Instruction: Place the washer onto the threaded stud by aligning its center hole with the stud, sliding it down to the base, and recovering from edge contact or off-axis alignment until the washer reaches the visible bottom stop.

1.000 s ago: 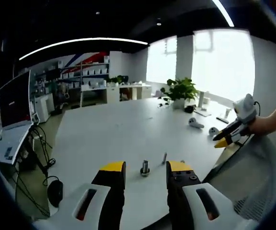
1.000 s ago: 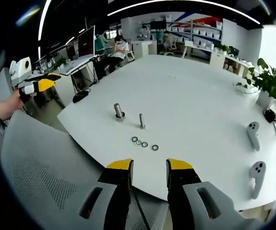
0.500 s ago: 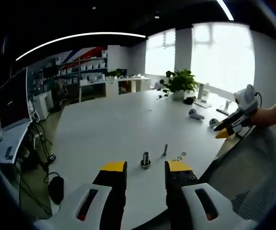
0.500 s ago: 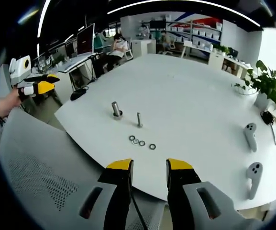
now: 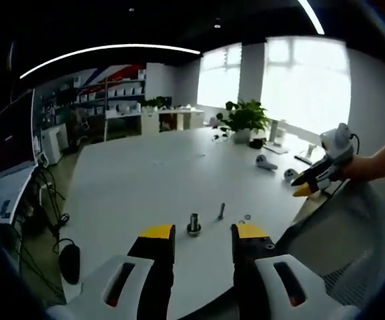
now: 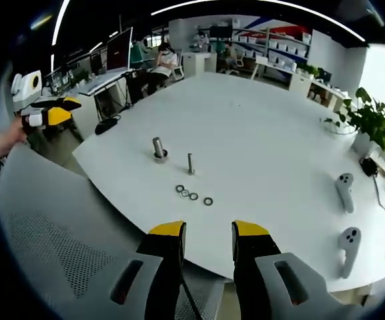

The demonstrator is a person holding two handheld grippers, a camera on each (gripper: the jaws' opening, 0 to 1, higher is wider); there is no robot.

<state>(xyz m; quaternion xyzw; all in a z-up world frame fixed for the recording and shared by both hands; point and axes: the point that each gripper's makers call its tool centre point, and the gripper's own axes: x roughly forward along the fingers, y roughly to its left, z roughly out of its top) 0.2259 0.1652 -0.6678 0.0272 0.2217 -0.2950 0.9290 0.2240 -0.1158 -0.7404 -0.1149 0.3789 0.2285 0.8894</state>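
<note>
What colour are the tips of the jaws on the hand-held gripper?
Yellow, on black jaws; the right hand-held gripper shows it best in the right gripper view.

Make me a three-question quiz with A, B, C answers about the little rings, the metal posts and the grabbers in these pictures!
1. Where do the washers lie?
A. On the white table, near the thin stud
B. On the chair
C. Stacked on the thick stud

2. How many loose washers are there?
A. One
B. Four
C. Nine

3. What is the right gripper holding?
A. A washer
B. A plant
C. Nothing

Answers: 1 A, the rings sit flat on the table beside the thin stud. 2 B, four rings show in a short row. 3 C, its jaws stand apart with only empty space between.
</note>
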